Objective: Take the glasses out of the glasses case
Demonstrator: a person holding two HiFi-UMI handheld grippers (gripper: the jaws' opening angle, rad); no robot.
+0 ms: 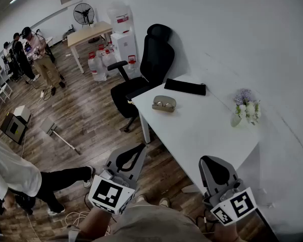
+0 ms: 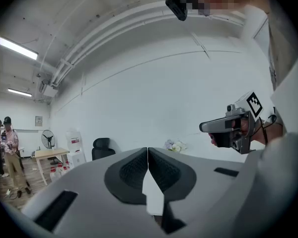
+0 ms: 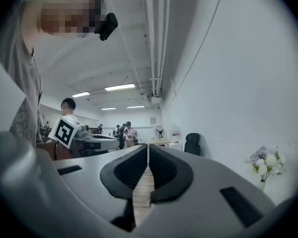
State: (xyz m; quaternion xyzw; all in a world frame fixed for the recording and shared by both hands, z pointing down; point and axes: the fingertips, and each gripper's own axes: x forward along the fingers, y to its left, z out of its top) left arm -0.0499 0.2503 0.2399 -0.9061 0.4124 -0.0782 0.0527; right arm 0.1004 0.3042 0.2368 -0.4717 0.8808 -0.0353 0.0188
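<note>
A beige glasses case (image 1: 164, 104) lies on the white table (image 1: 202, 130) near its far left edge; a pair of glasses seems to rest in it, but it is too small to be sure. Both grippers hang low in the head view, well short of the case. My left gripper (image 1: 142, 146) is off the table's left side, over the wooden floor, its jaws pressed together with nothing between them (image 2: 148, 150). My right gripper (image 1: 204, 161) is at the table's near edge, also shut and empty (image 3: 148, 148). In neither gripper view does the case show.
A black pouch (image 1: 185, 86) lies at the table's back edge and a small vase of flowers (image 1: 246, 110) stands at the right. A black office chair (image 1: 151, 64) stands by the far left corner. Water bottles, a fan and several people are further off.
</note>
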